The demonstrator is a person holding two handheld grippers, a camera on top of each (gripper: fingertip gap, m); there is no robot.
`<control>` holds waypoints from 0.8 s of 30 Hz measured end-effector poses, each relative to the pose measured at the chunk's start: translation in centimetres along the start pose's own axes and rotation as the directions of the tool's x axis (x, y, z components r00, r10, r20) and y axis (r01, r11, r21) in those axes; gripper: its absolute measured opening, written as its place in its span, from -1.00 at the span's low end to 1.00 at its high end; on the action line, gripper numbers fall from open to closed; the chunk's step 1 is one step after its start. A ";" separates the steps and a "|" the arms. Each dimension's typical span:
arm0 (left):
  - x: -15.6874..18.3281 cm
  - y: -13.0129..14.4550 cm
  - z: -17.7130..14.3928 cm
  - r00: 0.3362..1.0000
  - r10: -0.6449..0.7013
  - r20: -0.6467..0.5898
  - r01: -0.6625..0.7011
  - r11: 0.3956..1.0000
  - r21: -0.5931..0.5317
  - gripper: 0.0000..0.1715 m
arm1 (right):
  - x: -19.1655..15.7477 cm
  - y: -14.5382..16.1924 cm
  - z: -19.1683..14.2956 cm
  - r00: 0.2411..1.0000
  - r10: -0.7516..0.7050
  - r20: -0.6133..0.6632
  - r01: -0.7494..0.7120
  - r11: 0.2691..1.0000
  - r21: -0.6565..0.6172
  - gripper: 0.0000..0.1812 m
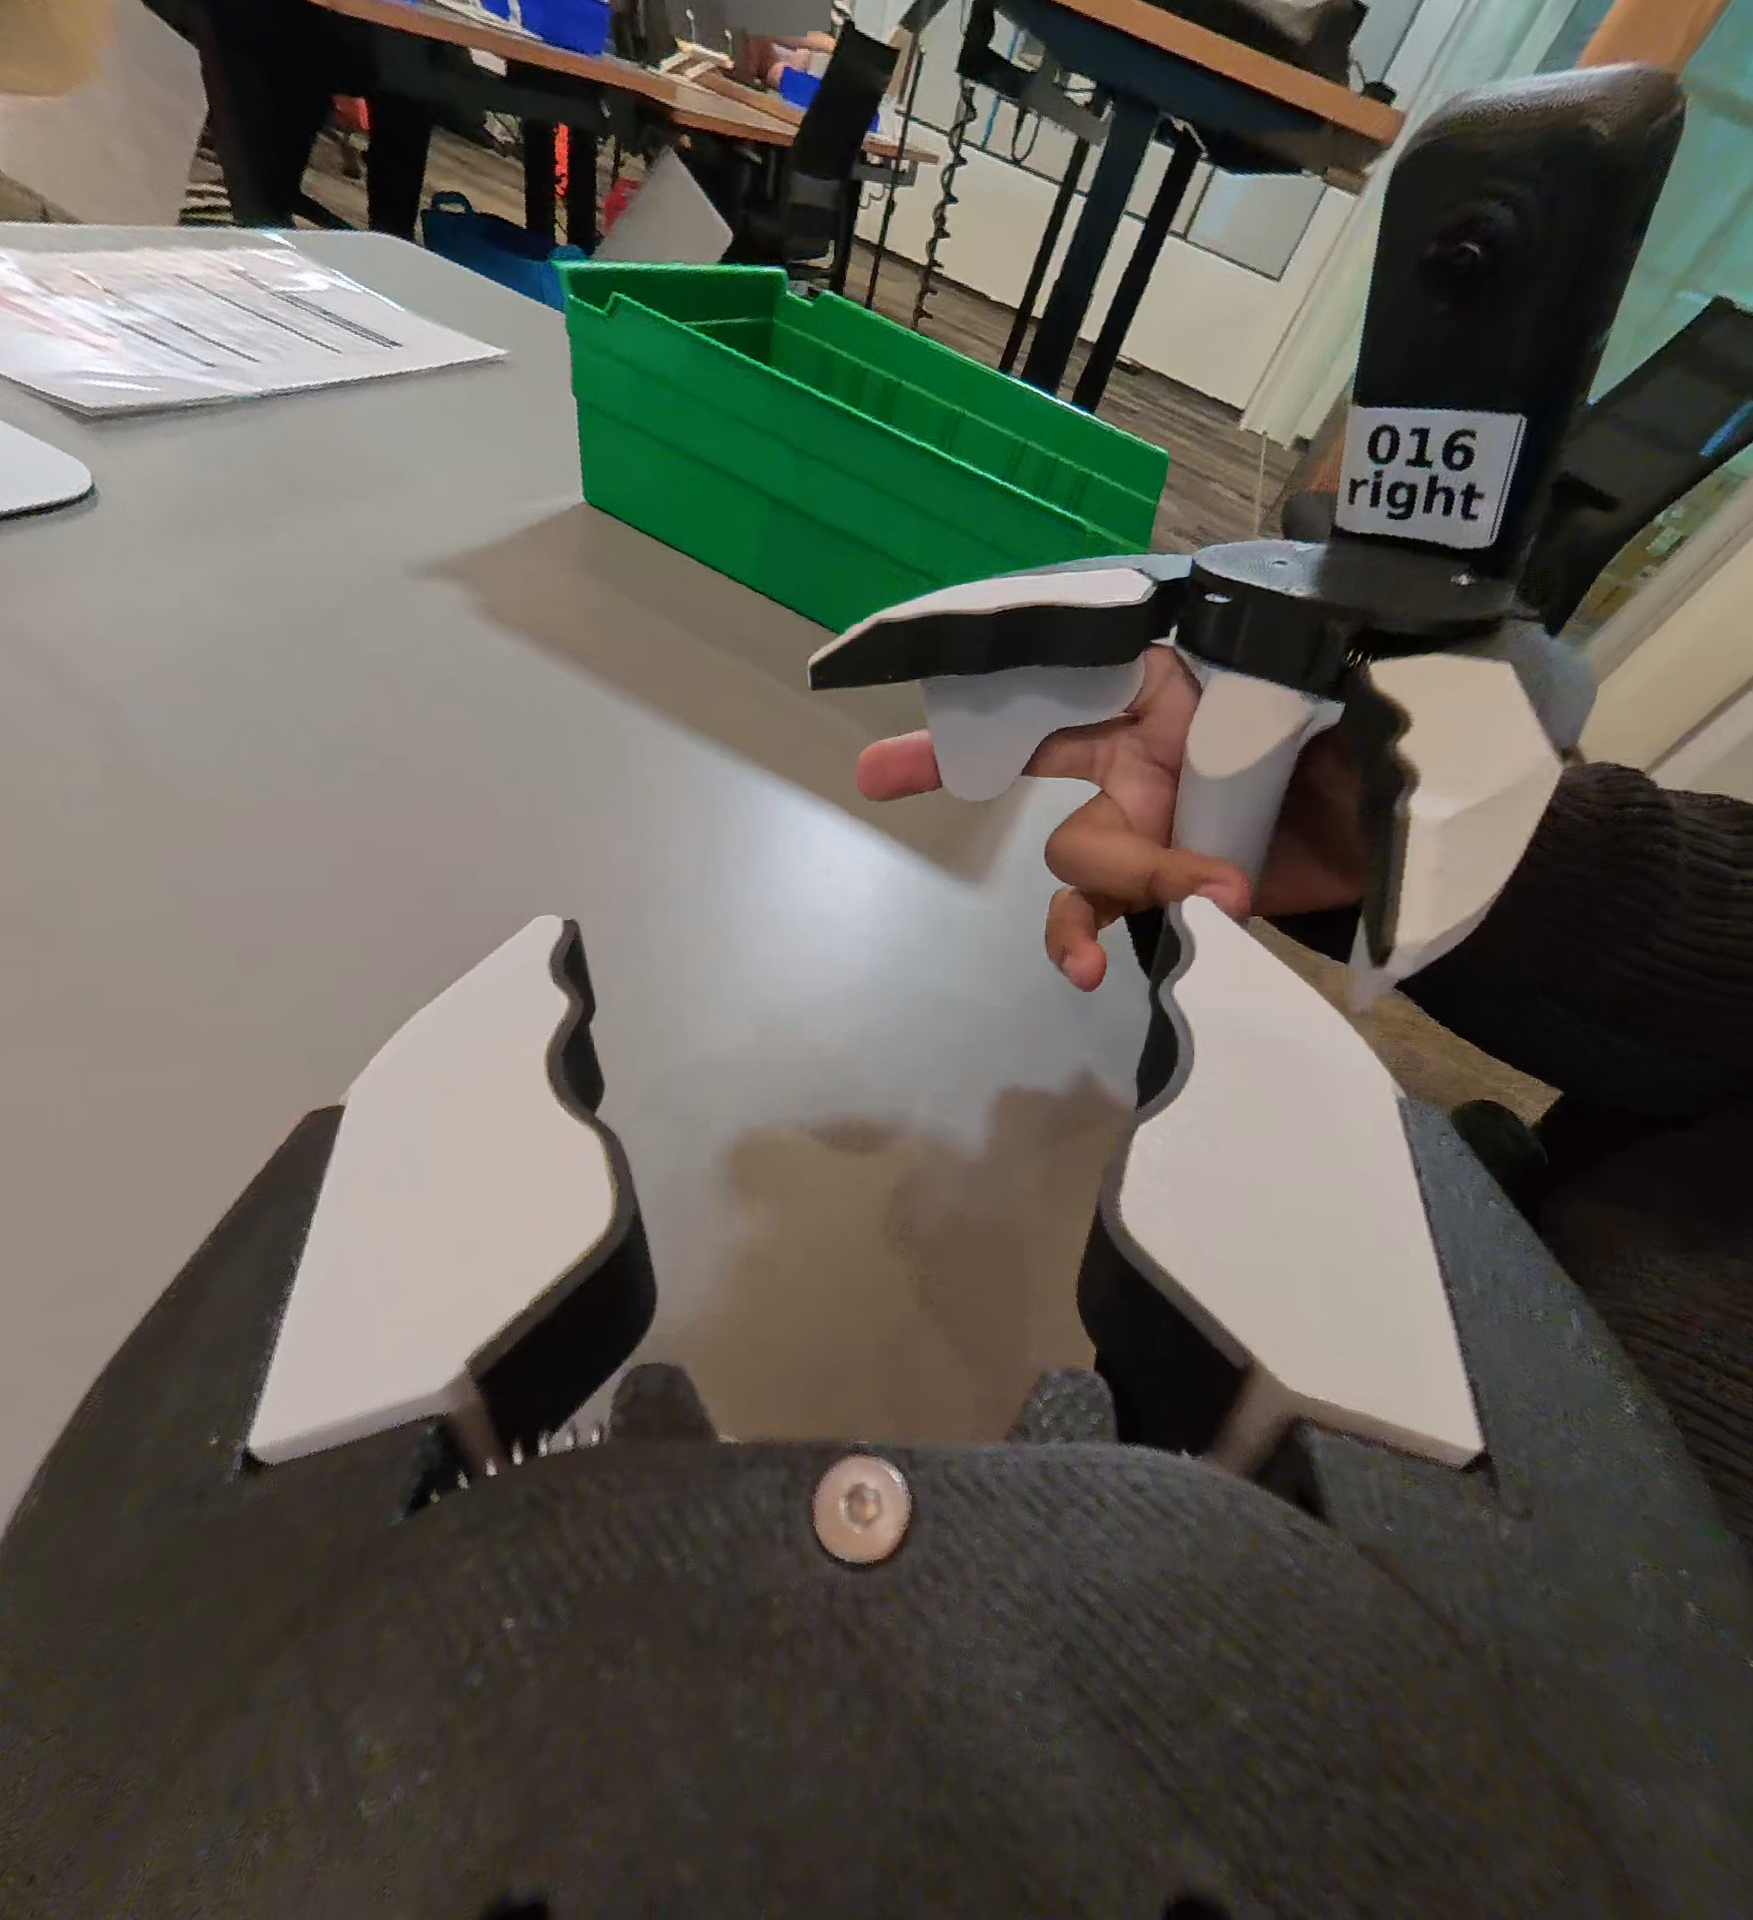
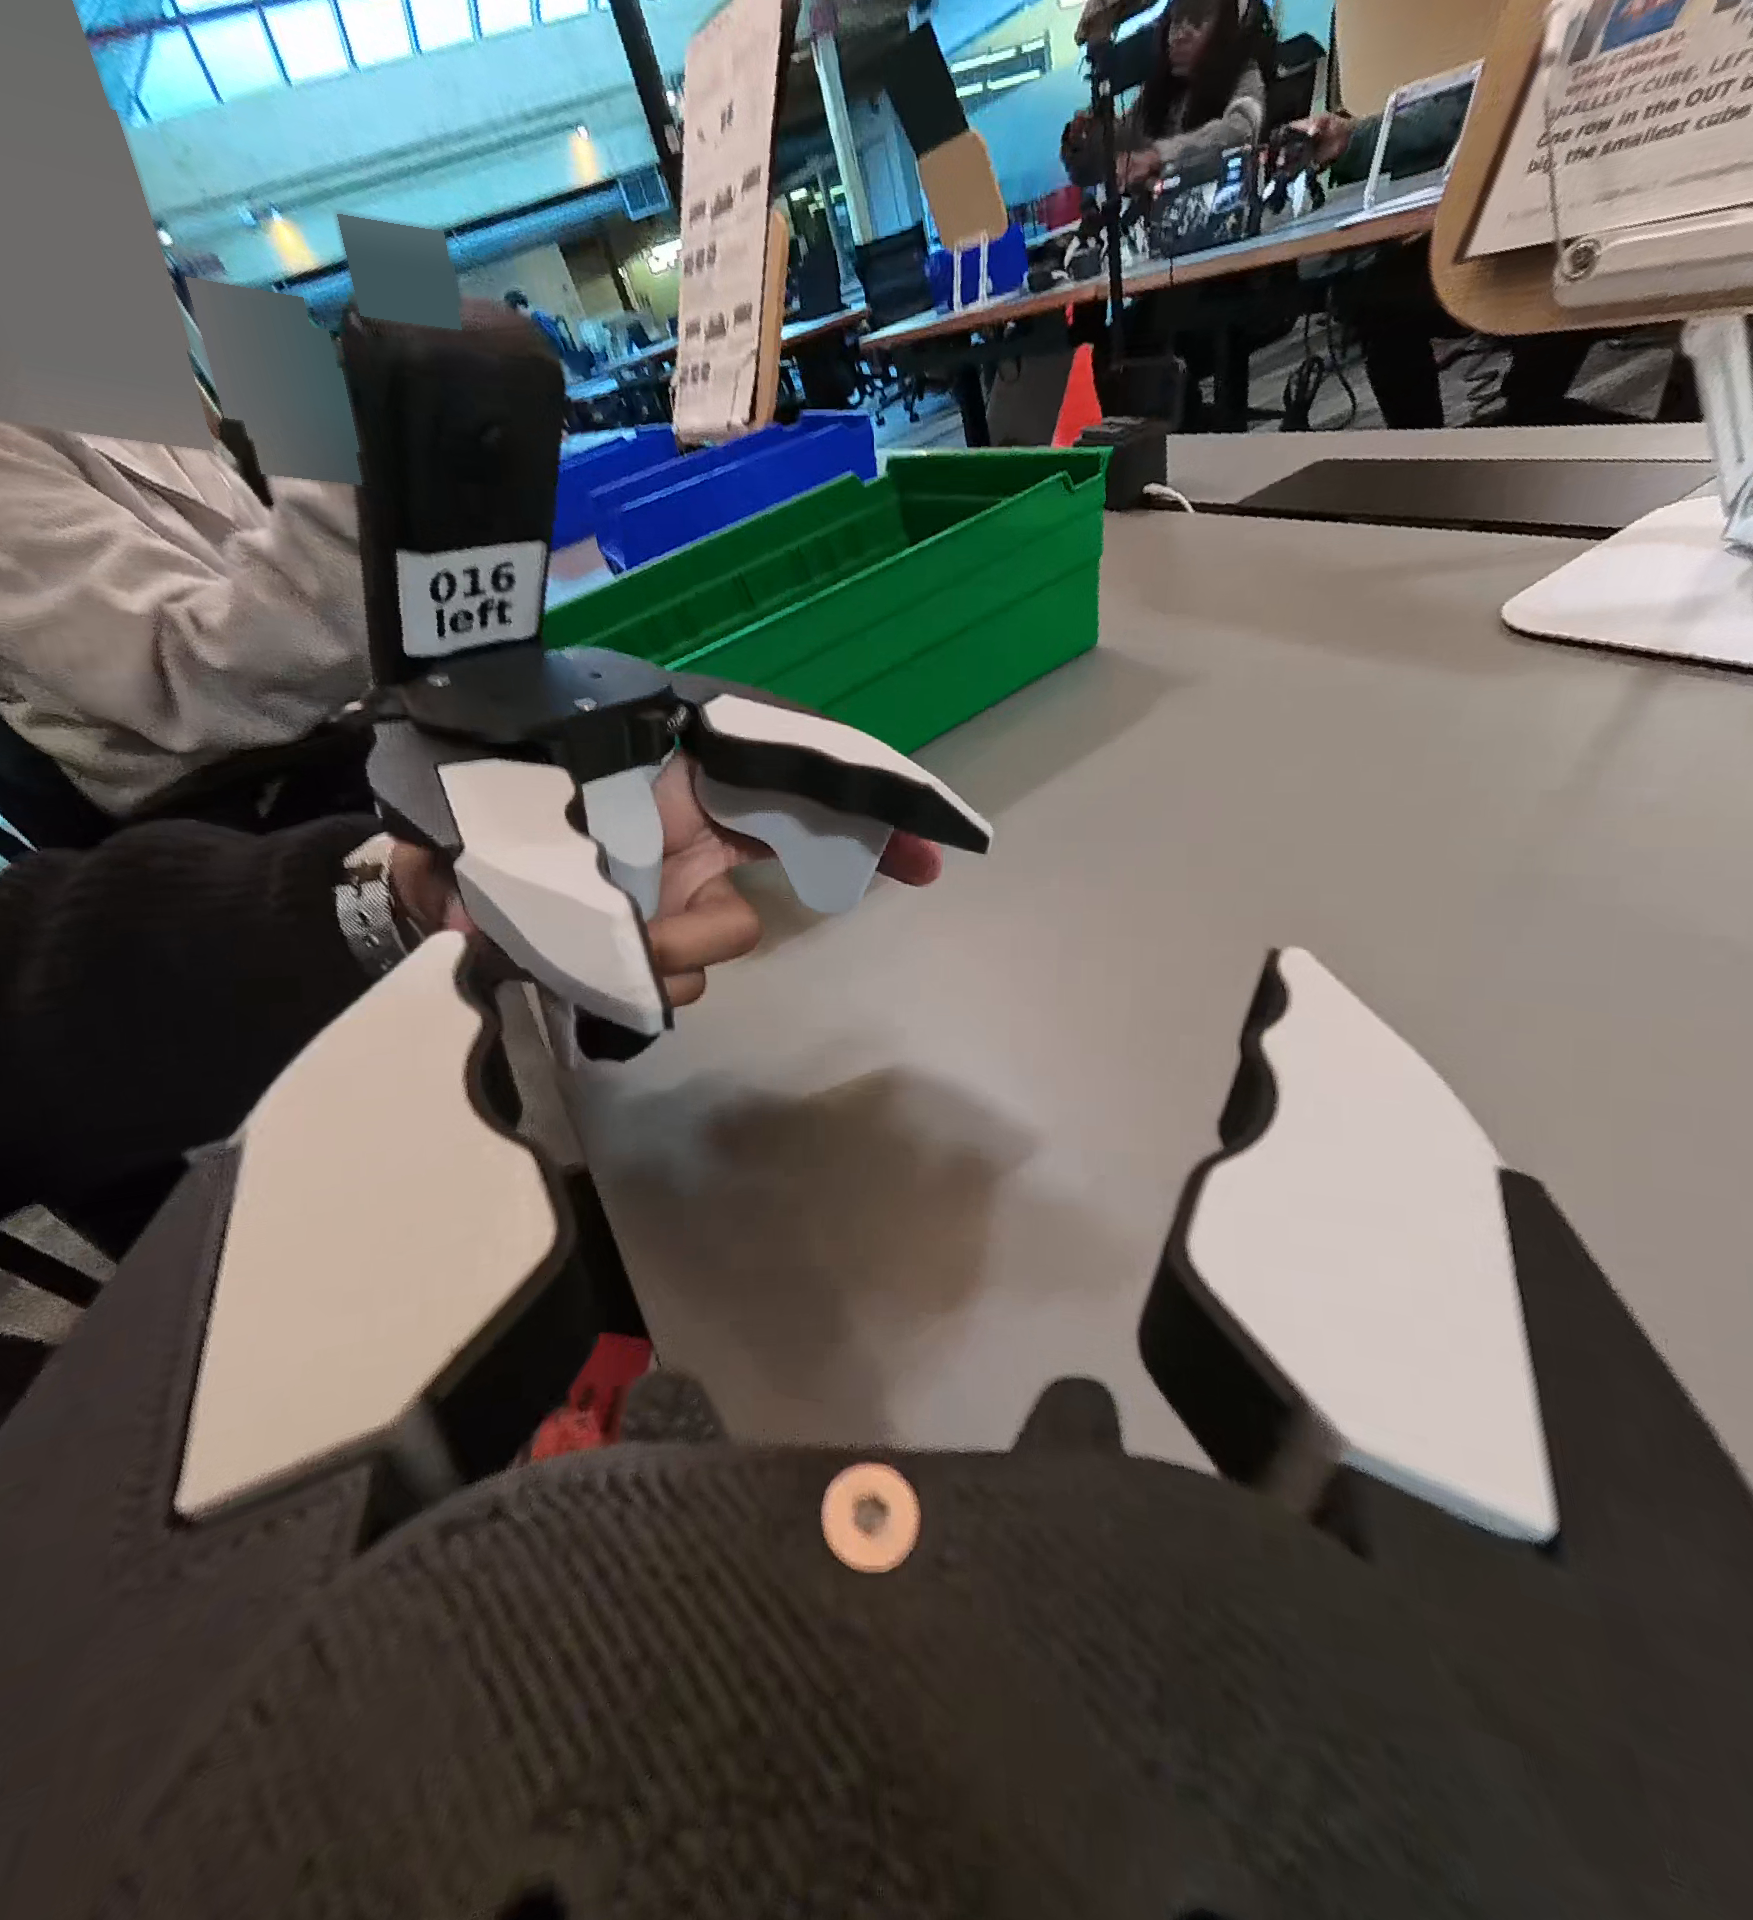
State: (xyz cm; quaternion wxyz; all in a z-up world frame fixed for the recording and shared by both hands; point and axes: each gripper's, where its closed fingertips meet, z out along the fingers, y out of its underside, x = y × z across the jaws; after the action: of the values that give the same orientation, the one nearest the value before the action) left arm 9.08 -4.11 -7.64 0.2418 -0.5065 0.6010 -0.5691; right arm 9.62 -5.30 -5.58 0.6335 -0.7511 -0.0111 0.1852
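Grey table (image 1: pixel 332 727) under both gaping, empty tongs (image 1: pixel 867 935).

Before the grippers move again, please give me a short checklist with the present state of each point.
1. Left gripper open, nothing between the fingers: ok.
2. Right gripper open, nothing held: ok.
3. Both grippers over bare grey table: ok.
4. Green bin upright on the table, apart from both grippers: ok.
5. Green bin contents: cannot tell, the bottom is partly hidden.
6. White stand base apart from the right gripper: ok.
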 end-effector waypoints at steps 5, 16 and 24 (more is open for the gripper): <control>0.4 0.1 -0.1 0.994 -0.091 -0.065 0.090 0.996 -0.020 0.16 | 0.2 0.5 0.3 1.000 -0.021 -0.023 0.020 0.999 -0.032 0.49; -0.8 -0.3 -0.2 0.991 -0.130 -0.025 0.131 0.991 0.036 -0.08 | 4.5 -3.8 -3.6 0.957 0.280 -0.073 -0.254 0.935 0.247 -0.15; -1.6 -0.4 -0.3 0.984 -0.178 -0.005 0.178 0.983 0.055 -0.14 | 5.1 -3.2 -4.0 0.935 0.350 -0.048 -0.329 0.913 0.241 -0.22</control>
State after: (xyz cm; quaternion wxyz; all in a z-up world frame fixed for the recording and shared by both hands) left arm 9.53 -2.52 -7.66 0.2041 -0.5513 0.5372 -0.6048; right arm 16.26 -7.20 -3.30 0.6737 -0.6712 0.1696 0.2586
